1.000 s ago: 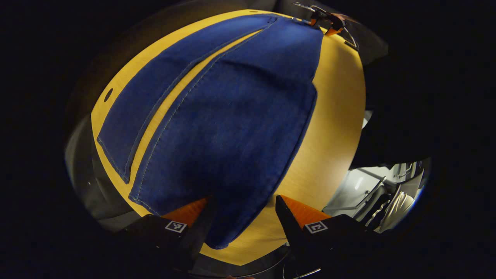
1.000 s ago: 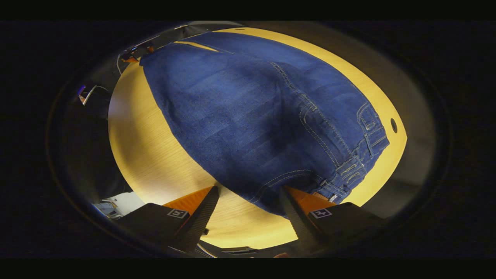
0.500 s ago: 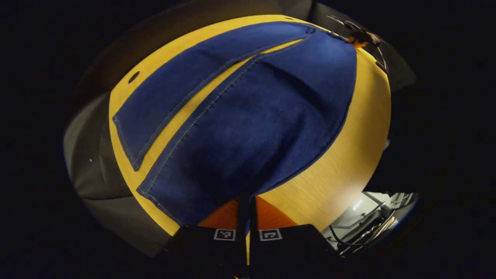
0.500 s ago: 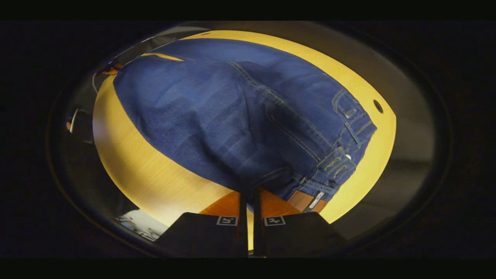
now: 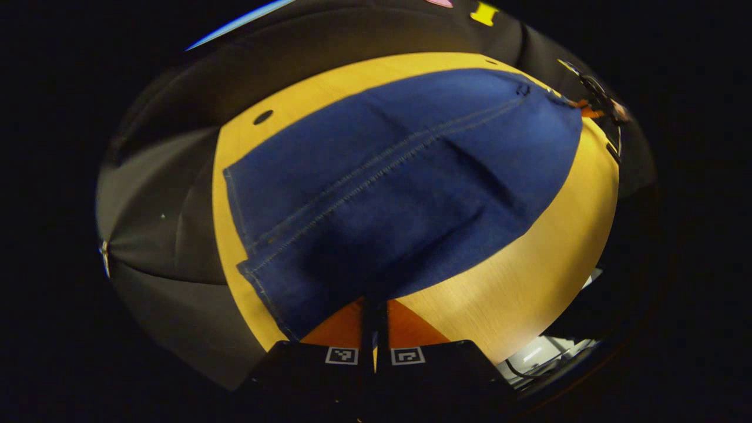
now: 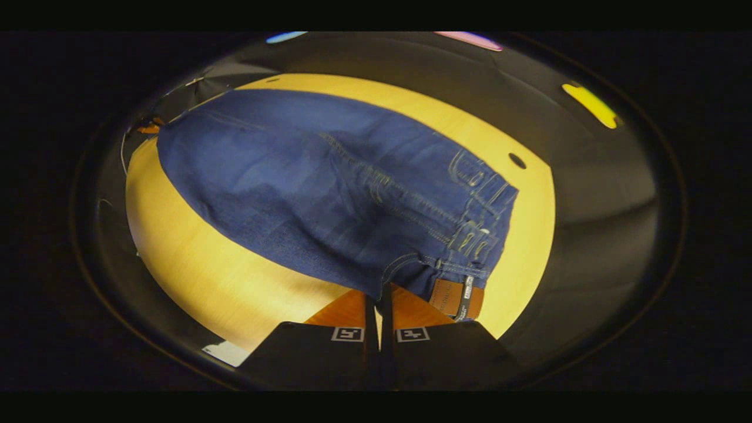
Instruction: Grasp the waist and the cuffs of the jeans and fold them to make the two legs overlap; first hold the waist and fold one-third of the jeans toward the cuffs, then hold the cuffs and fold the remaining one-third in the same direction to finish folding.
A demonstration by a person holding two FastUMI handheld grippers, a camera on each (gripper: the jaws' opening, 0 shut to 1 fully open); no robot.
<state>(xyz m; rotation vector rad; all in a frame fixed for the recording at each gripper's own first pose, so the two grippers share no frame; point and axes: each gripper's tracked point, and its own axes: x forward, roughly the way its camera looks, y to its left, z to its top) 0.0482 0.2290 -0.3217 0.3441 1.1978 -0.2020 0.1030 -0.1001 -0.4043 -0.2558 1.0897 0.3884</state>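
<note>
Blue jeans [image 5: 399, 194] lie lengthwise on the yellow wooden table [image 5: 529, 282]. My left gripper [image 5: 374, 308] is shut on the near leg's outer edge by the cuff, holding it raised; the near leg lies almost over the far leg, their seams side by side. In the right gripper view the jeans [image 6: 329, 188] show their waistband, belt loops and a brown leather patch [image 6: 449, 296]. My right gripper [image 6: 379, 299] is shut on the near waist edge beside that patch. Each gripper shows small at the far end of the other's view: right gripper [image 5: 593, 106], left gripper [image 6: 147, 126].
A round hole [image 5: 262, 117] pierces the table near its far edge, also seen as the hole [image 6: 517, 160] past the waistband. Black cloth surrounds the table [image 6: 235, 276]. Pale clutter [image 5: 540, 352] lies beyond the table's near edge.
Both grippers went from open to shut on the jeans' near edge, then lifted and carried it toward the far side. The gap between the two legs has closed.
</note>
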